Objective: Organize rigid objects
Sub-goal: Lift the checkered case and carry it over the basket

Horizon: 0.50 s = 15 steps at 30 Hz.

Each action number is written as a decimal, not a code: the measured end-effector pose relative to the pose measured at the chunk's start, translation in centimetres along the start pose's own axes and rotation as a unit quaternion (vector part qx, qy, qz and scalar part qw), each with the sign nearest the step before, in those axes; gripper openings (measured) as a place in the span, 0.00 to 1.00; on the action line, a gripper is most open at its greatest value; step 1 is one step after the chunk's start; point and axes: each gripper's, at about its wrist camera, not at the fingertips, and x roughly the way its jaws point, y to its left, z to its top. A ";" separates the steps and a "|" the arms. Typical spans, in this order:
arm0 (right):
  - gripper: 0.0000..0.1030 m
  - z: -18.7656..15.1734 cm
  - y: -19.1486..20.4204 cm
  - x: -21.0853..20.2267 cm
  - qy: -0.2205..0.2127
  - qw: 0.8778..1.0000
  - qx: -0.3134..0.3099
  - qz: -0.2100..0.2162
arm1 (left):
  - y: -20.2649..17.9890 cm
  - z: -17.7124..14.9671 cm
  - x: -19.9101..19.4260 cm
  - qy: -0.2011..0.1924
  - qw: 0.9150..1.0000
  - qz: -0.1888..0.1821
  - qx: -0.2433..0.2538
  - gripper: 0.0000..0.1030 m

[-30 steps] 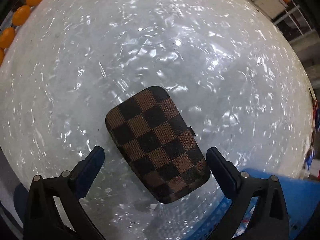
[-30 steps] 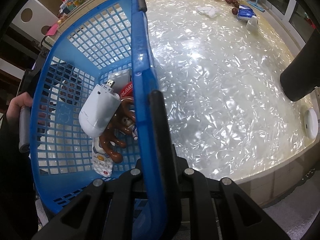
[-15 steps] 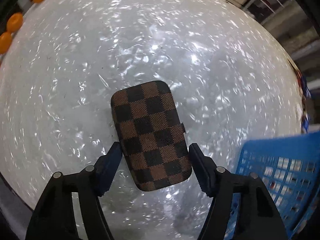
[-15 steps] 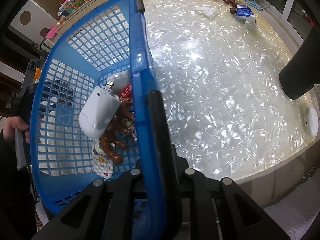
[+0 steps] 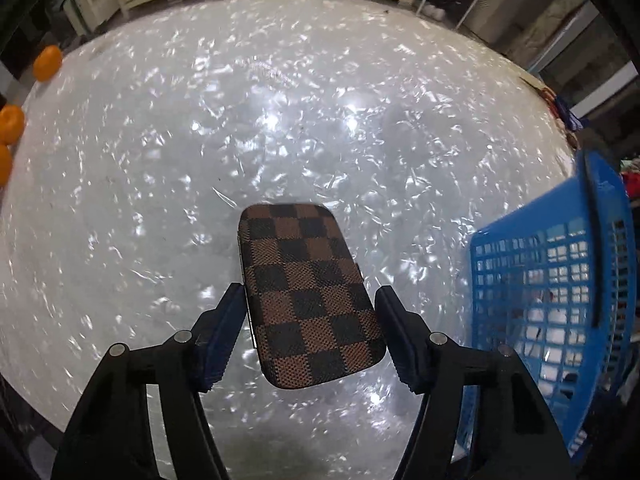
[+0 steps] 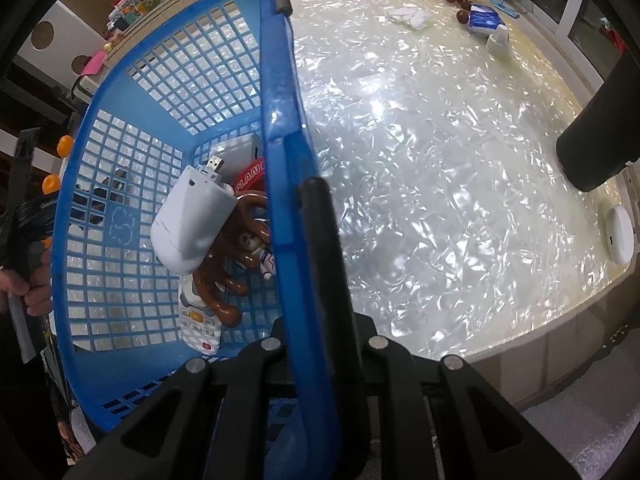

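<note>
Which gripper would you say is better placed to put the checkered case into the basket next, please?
Left. The left gripper already has its fingers on either side of the checkered case, while the right gripper is clamped on the blue basket rim, steadying it.

Checkered case (image 5: 310,296) on table (image 5: 160,160), basket (image 5: 560,300) to its right.

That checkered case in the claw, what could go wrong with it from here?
The left claw grips the checkered case only near its back half, so most of it sticks out forward; it might tilt or slip on the way. The blue basket, clamped at its rim by the right claw, already holds a white device and a brown toy, so a dropped case could land on them and end up perched on the pile.
</note>
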 end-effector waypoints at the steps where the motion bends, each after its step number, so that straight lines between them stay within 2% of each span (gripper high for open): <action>1: 0.11 0.0 0.0 0.1 0.000 1.000 0.000 -0.002 | 0.3 -0.2 -0.4 0.000 1.000 -0.004 0.004 0.67; 3: 0.11 0.0 0.2 0.2 0.001 1.000 0.000 -0.006 | 0.4 -0.2 -0.6 0.000 1.000 -0.014 0.008 0.65; 4: 0.11 -0.1 0.3 0.2 0.001 1.000 0.000 -0.007 | 0.5 -0.3 -0.8 -0.004 1.000 -0.008 0.013 0.23; 5: 0.11 -0.1 0.3 0.3 0.002 1.000 0.000 -0.009 | 0.6 -0.2 -1.0 -0.003 1.000 -0.011 0.017 0.21; 7: 0.11 0.0 0.4 0.3 0.002 1.000 0.001 -0.011 | 0.2 0.3 -0.7 0.013 0.999 -0.042 0.010 0.18; 15: 0.11 0.2 0.7 0.6 0.004 1.000 0.001 -0.014 | 0.6 0.0 -0.7 0.009 0.999 -0.046 0.013 0.18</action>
